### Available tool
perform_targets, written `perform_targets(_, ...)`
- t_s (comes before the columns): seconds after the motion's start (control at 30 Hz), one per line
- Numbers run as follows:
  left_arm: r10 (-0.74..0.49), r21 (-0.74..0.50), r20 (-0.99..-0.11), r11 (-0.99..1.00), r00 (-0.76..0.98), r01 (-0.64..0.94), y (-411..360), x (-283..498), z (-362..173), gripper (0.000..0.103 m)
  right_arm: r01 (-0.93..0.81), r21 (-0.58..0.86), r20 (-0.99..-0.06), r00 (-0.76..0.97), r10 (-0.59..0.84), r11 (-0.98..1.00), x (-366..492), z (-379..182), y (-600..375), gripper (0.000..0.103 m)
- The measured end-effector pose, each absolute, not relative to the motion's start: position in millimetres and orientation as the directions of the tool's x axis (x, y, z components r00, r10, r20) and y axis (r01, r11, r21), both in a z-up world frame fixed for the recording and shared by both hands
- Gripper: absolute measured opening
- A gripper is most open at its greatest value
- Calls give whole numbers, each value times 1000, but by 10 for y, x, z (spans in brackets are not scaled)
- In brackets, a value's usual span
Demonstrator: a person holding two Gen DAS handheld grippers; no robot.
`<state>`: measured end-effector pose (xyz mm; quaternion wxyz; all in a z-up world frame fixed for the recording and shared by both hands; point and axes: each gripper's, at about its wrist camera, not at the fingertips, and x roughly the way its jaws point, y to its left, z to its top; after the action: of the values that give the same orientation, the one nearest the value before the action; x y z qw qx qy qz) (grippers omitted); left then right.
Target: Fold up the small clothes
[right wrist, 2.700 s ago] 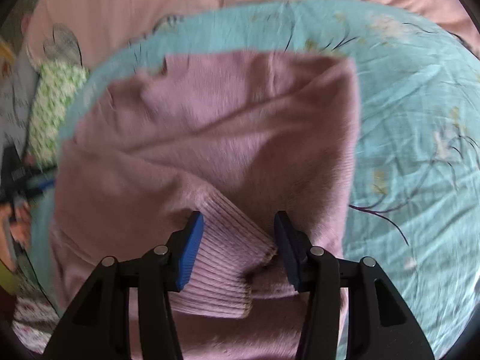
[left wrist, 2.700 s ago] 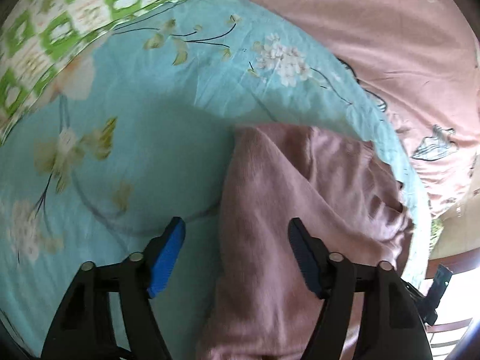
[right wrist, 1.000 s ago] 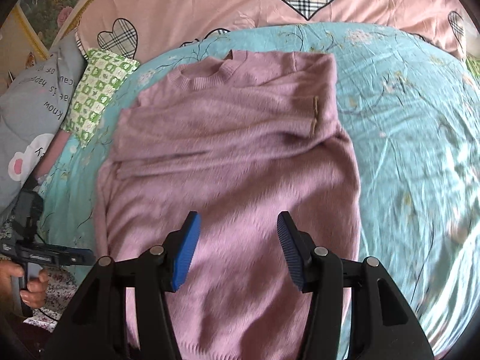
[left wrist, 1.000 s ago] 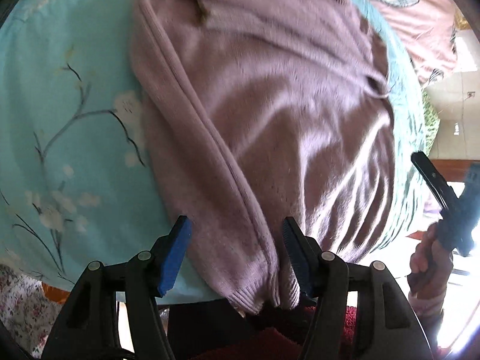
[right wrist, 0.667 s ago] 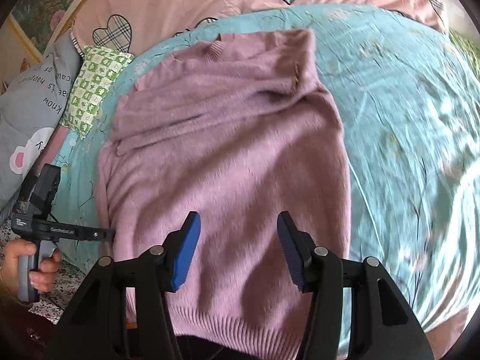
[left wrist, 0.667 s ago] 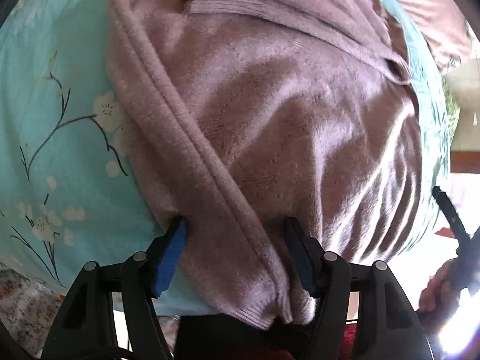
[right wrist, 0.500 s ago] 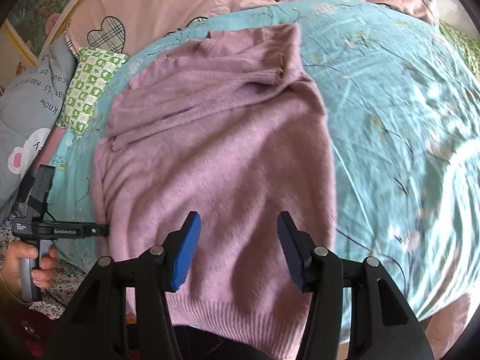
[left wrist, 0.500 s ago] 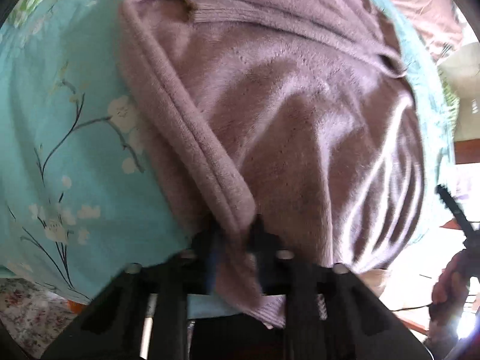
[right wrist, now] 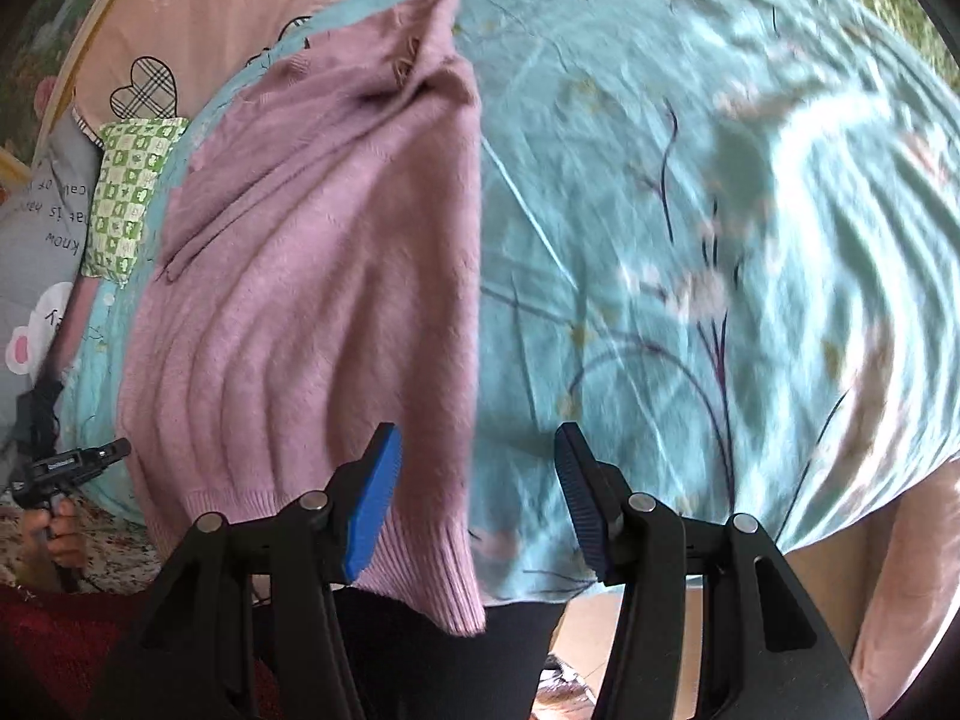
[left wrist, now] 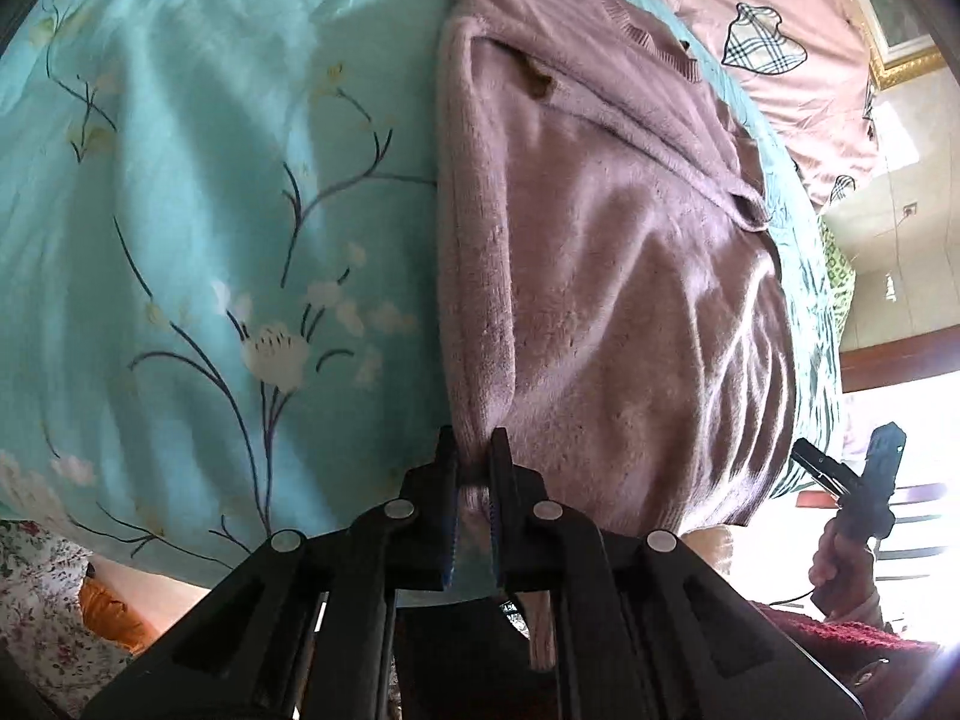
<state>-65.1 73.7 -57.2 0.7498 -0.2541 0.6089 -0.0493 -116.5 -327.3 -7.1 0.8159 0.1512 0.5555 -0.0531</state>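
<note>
Left wrist view: my left gripper is clamping its two black fingers, nearly together, on the folded side edge of the fuzzy mauve-pink knitted sweater, close to the ribbed hem. The pinched fold is running away from the jaws as a thick ridge toward the collar. The sweater is lying spread on the turquoise floral bedsheet, with one sleeve folded across the chest. Beyond the sheet, a pink cover printed with plaid hearts is showing. At the right edge, my right hand is gripping its tool's handle.

Right wrist view: my right gripper is holding its blue-padded jaws apart, clamping nothing. The sweater's near side edge and ribbed hem are lying between and below the pads, with the left pad over the knit and the right pad over bare sheet. The hem is overhanging the bed's near edge. A green-and-white checked cloth and a grey printed cushion are lying just beside the sweater's far side.
</note>
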Motion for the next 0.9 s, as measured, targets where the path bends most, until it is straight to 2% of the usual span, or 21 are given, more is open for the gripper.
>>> perform_targets(0.03,-392,-447,-887,862,244,-241,715,-658,-621,12,252,199,-923,373,95,947,-1182,-103,-3285,54)
perform_targets(0.07,-403,-453,-886,855,228,-251,700,-666,-674,20,245,207,-922,374,105,947,-1195,-118,-3287,54)
perform_targets(0.1,-428,-471,-880,843,208,-258,681,-690,-729,31,232,216,-920,374,118,948,-1206,-128,-3285,54)
perform_targets(0.13,-438,-478,-877,838,198,-264,628,-713,-779,38,218,221,-919,372,129,951,-1217,-138,-3280,54)
perform_targets(0.17,-443,-479,-877,835,186,-272,572,-737,-820,52,209,227,-919,371,137,951,-1227,-143,-3275,54)
perform_targets(0.2,-450,-483,-875,831,176,-275,545,-774,-858,60,201,235,-917,369,149,951,-1236,-149,-3274,54)
perform_targets(0.4,-415,-444,-894,867,167,-224,202,-905,-969,73,144,278,-911,353,213,950,-1323,-214,-3249,55)
perform_targets(0.57,-373,-400,-912,901,172,-166,80,-917,-968,74,78,366,-895,302,328,927,-1261,-361,-3052,55)
perform_targets(0.67,-357,-383,-915,915,186,-125,3,-930,-974,72,78,388,-876,341,342,918,-1243,-422,-3031,54)
perform_targets(0.73,-338,-359,-921,929,195,-86,-25,-950,-963,65,111,434,-856,362,370,894,-1230,-440,-3092,42)
perform_targets(0.77,-328,-348,-923,935,202,-72,-34,-963,-959,54,119,430,-859,360,365,895,-1235,-454,-3112,24)
perform_targets(0.8,-320,-339,-925,939,207,-63,-37,-972,-958,37,123,417,-868,348,354,901,-1241,-478,-3127,7)
perform_targets(0.83,-322,-341,-924,938,207,-60,5,-972,-961,24,127,410,-878,321,354,903,-1246,-521,-3142,7)
perform_targets(0.87,-345,-364,-917,929,200,-66,58,-975,-974,6,125,422,-873,323,365,898,-1256,-519,-3156,7)
perform_targets(0.9,-374,-395,-906,915,196,-80,124,-985,-983,5,124,422,-873,323,366,898,-1260,-506,-3156,6)
